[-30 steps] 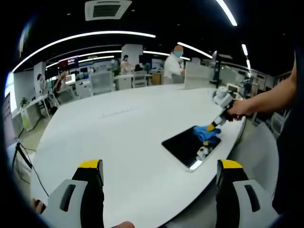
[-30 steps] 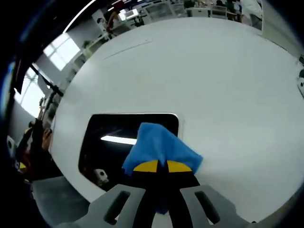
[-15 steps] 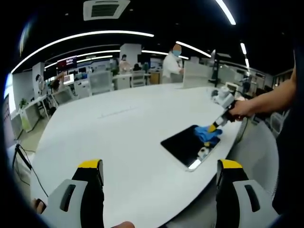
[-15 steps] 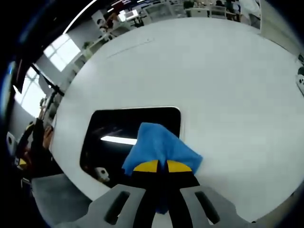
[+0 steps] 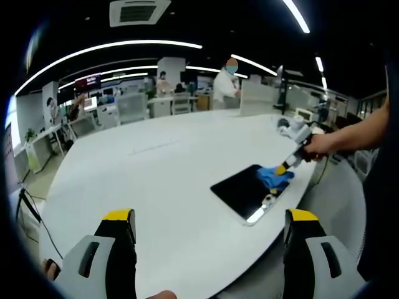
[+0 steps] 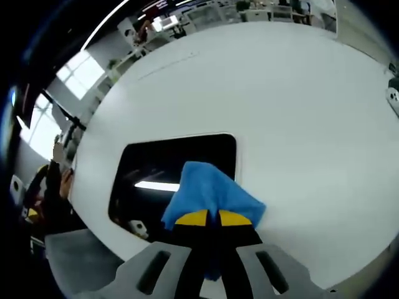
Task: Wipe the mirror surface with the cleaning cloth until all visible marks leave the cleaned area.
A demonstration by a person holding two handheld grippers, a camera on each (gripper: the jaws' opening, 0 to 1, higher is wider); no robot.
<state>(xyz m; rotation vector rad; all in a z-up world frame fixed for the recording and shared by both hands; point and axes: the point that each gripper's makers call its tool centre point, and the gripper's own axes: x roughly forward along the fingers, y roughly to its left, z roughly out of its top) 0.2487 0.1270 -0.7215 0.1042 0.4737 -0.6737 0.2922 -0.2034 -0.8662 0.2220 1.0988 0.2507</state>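
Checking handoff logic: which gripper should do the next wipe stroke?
Right. The right gripper is shut on the blue cloth, over the mirror. The left gripper is open, well back.

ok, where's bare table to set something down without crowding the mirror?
Most of the white table is bare: the wide stretch from the mirror toward the far edge. The crowded spot is the mirror's near-edge corner, where the right gripper presses the blue cleaning cloth.

one mirror [image 6: 174,168], one cloth [image 6: 209,193], one table [image 6: 293,93]
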